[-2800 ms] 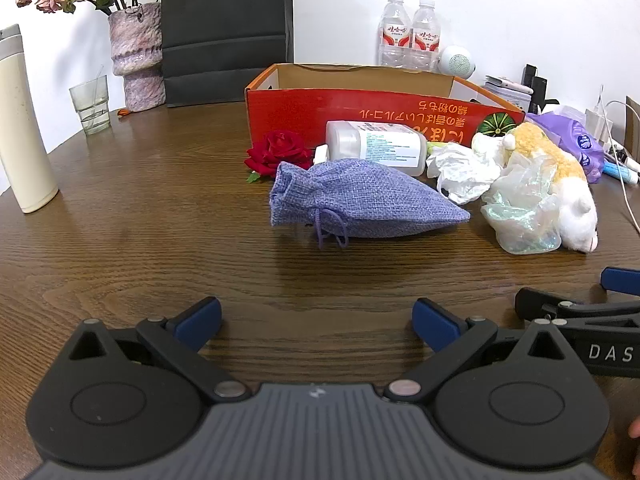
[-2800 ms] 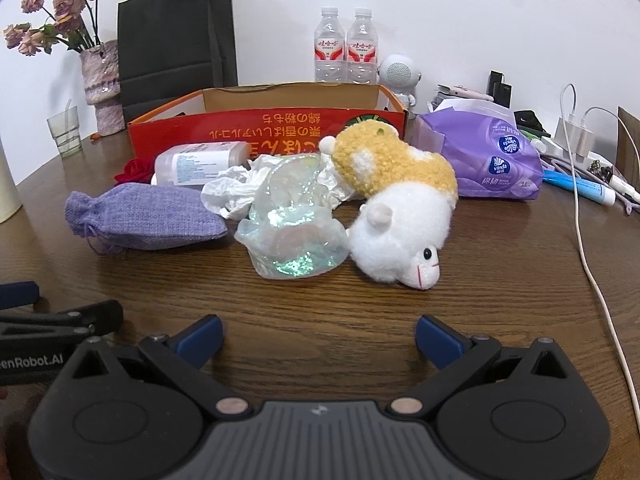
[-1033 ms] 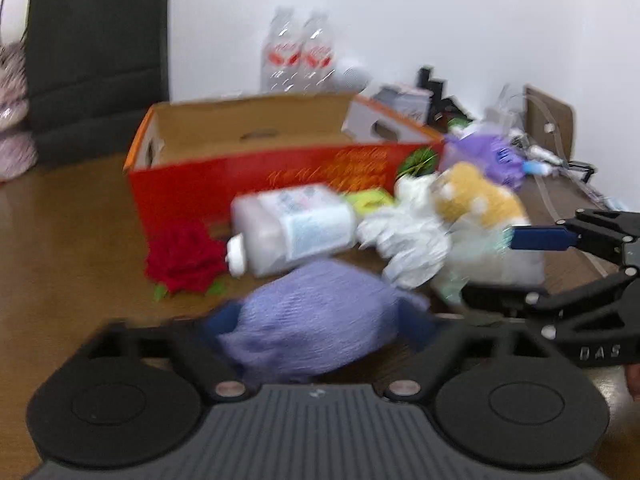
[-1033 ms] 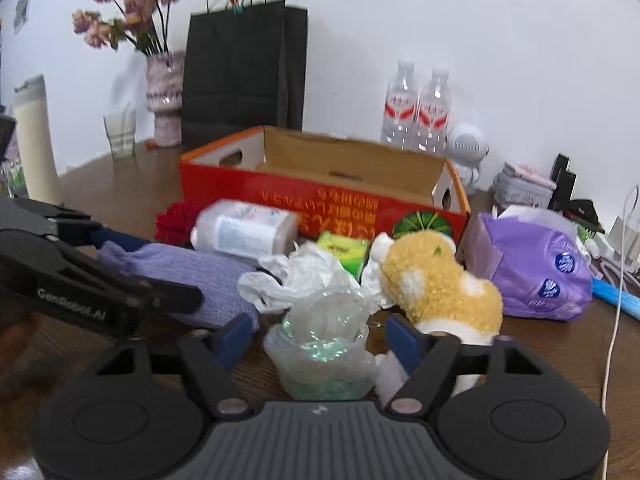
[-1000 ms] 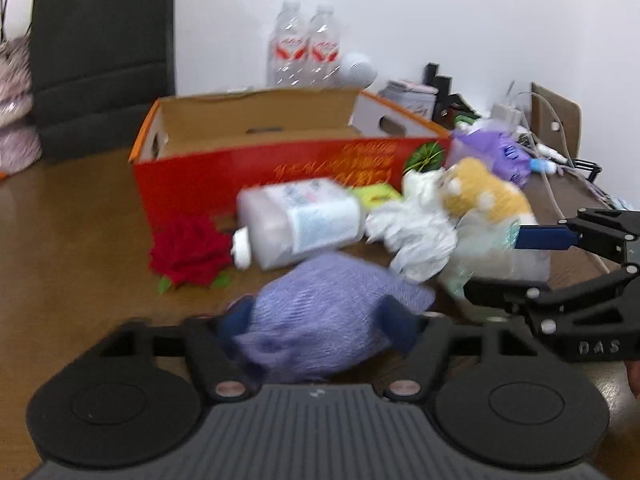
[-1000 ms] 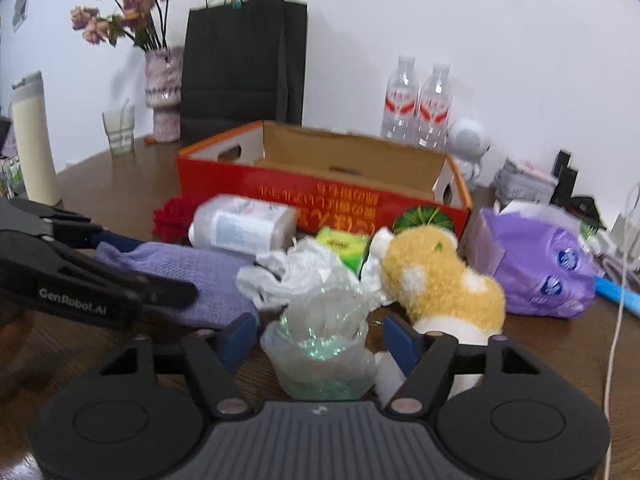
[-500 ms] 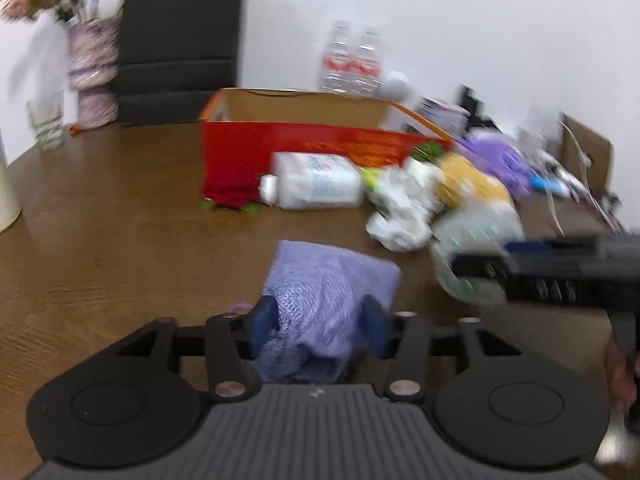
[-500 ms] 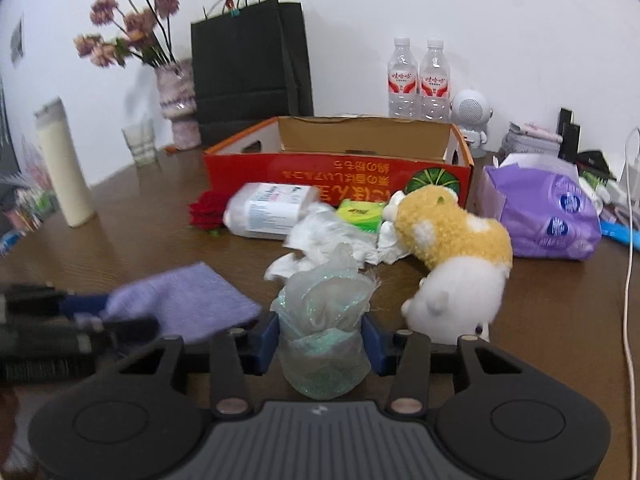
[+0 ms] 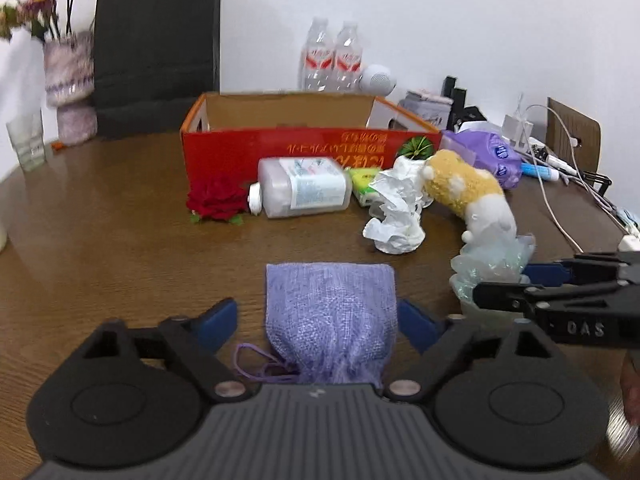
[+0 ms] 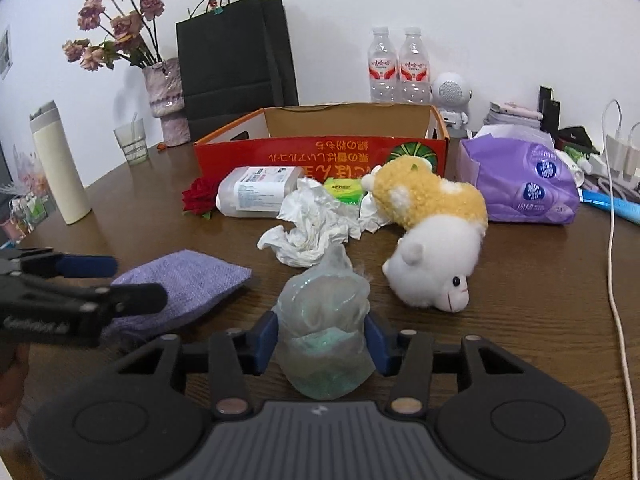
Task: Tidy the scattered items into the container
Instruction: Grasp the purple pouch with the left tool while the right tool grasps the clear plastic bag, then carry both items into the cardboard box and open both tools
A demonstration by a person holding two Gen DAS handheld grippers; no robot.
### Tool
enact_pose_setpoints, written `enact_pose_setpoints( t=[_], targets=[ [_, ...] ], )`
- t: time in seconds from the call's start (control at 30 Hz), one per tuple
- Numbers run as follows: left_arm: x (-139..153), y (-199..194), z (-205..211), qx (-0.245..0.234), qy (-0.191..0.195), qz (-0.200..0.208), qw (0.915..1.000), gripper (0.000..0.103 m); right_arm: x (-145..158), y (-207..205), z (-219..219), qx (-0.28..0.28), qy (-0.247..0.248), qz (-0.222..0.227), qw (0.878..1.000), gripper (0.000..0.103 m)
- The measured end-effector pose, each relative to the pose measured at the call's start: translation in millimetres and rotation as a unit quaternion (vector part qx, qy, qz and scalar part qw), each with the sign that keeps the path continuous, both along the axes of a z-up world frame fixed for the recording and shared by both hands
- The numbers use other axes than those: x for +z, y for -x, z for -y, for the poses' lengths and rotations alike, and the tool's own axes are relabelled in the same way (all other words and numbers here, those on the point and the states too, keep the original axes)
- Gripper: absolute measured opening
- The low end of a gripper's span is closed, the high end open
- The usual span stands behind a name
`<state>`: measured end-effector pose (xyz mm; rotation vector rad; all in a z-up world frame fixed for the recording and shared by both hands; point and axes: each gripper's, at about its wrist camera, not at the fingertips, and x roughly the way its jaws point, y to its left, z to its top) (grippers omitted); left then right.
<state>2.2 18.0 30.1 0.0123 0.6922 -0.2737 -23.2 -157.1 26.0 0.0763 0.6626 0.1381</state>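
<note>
Table (image 9: 100, 220): L hand-held gripper (image 9: 316, 312) apart round pouch (image 9: 330, 304); R (image 10: 320, 332) ("DAS") opening, pinching bag (image 10: 324, 304).

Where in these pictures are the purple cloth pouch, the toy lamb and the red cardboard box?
purple cloth pouch (image 9: 332, 312), left wrist view, middle of its woven body.
toy lamb (image 10: 436, 216), right wrist view, its yellow back.
red cardboard box (image 10: 320, 156), right wrist view, its printed front wall.

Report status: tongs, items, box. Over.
Left tongs open around purple pouch. Right tongs opening, plastic bag between them. Bottle, tissue, plush crowd the red box.
</note>
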Motion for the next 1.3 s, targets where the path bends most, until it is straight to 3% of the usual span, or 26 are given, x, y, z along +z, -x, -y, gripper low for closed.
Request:
enact_pose_setpoints(
  t=[0.07, 0.17, 0.37, 0.47, 0.5, 0.57, 0.83, 1.07, 1.17, 1.3],
  targets=[
    [-4, -5, -1, -0.005, 0.003, -0.012, 0.9999, 0.072, 1, 0, -2, -0.002, 0.000, 0.001, 1.000, 0.047],
    [-11, -10, 0, -0.007, 0.012, -0.026, 0.9996, 0.062, 0, 0, -1, -0.010, -0.003, 0.001, 1.000, 0.047],
    [-20, -4, 3, -0.018, 0.009, -0.027, 0.9995, 0.056, -1, 5, 1, -0.013, -0.006, -0.006, 1.000, 0.047],
    [-18, -2, 4, -0.014, 0.012, -0.028, 0.9995, 0.044, -2, 7, 2, -0.013, -0.006, -0.005, 1.000, 0.047],
    [-16, -1, 4, -0.011, 0.015, -0.025, 0.9995, 0.035, -3, 8, 2, -0.013, -0.008, -0.003, 1.000, 0.047],
    [-9, 3, 4, -0.001, 0.022, -0.013, 0.9997, 0.024, -4, 8, 2, -0.013, -0.015, 0.002, 1.000, 0.041],
    [39, 16, -2, 0.050, 0.061, 0.075, 0.9940, 0.022, 36, 1, 11, 0.001, -0.068, 0.061, 0.996, 0.035],
    [86, -53, -9, 0.099, 0.109, 0.097, 0.9843, 0.022, 101, -59, 31, 0.006, -0.048, 0.116, 0.992, 0.035],
    [98, -91, -13, 0.103, 0.120, 0.098, 0.9826, 0.022, 123, -99, 42, 0.002, -0.045, 0.113, 0.993, 0.035],
    [108, -156, -15, 0.108, 0.105, 0.085, 0.9849, 0.023, 138, -169, 43, -0.010, -0.018, 0.090, 0.996, 0.035]
  ],
)
